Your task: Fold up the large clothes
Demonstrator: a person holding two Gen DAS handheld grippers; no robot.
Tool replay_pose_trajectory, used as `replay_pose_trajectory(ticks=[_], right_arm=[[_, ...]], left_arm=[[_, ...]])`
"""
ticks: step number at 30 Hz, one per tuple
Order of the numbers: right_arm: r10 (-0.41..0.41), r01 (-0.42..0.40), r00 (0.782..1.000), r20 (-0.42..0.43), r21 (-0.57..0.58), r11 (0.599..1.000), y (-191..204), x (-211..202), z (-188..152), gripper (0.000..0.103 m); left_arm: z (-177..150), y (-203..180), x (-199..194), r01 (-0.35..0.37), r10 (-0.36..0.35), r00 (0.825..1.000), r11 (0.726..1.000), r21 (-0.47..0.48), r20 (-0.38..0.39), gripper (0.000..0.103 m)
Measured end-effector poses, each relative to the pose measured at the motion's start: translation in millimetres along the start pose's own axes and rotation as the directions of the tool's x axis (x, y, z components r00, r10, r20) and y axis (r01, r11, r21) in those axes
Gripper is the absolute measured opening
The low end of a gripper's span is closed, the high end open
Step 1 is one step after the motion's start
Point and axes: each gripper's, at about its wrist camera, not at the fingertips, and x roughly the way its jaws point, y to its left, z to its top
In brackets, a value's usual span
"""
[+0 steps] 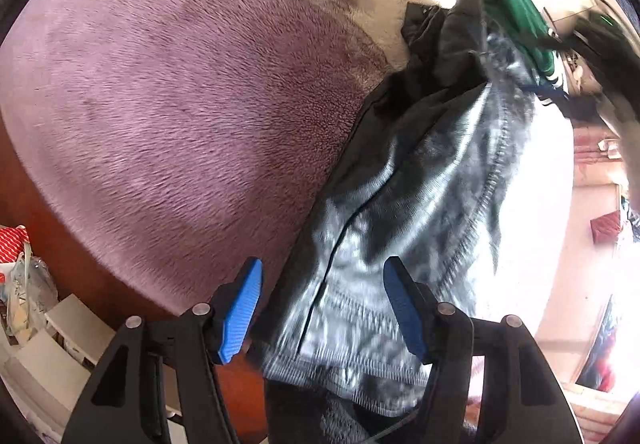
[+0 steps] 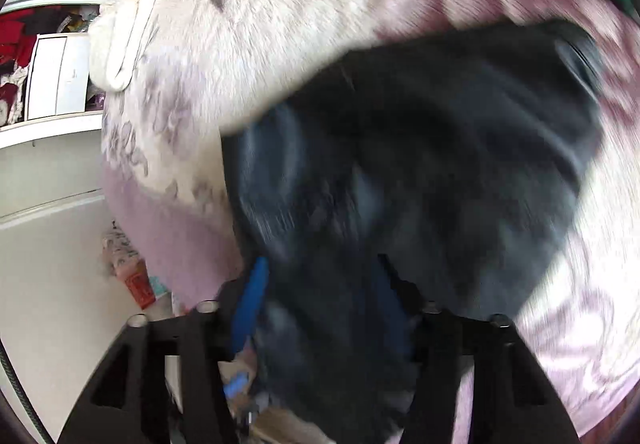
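While the dark garment (image 1: 420,180) lies crumpled on the bed (image 1: 168,96) near its edge, the left gripper (image 1: 322,310) hangs over its hem with jaws apart, the pads clear of the cloth. Over the same garment (image 2: 420,172), the right gripper (image 2: 320,308) is blurred; its jaws stand apart, cloth between them, no grip visible.

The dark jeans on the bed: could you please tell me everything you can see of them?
The jeans are dark, washed-grey denim with pale stitched seams, lying crumpled on the fuzzy pink blanket. One stitched edge sits between the blue pads of the left gripper, whose jaws stand apart. In the blurred right wrist view the denim also fills the right gripper. A green garment lies at their far end.
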Motion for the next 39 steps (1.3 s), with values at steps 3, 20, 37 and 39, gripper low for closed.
replay_pose_trajectory(ticks=[3,20,37,39], right_arm=[[0.024,-0.023,0.999,-0.033,0.034,0.999,-16.5,-6.3,-30.0,0.059],[-0.083,0.056,0.986,-0.143,-0.180,0.982,38.2,106.2,-73.9,0.039],[0.149,-0.153,0.984,0.101,0.036,0.988,-170.8,-17.7,17.8,0.085],[0.258,-0.259,0.966,0.025,0.040,0.965,-175.9,5.3,43.9,0.085]], left_arm=[[0.8,-7.1,10.3,-0.062,0.063,0.998,0.998,-0.020,0.031,0.011],[-17.7,0.9,2.6,-0.005,0.003,1.000,0.990,-0.139,-0.015,0.016],[84.1,-94.1,8.6,-0.145,0.137,0.984,0.987,0.063,0.118,0.076],[88.1,-98.3,13.3,-0.162,0.155,0.982,0.985,0.063,0.105,0.076]])
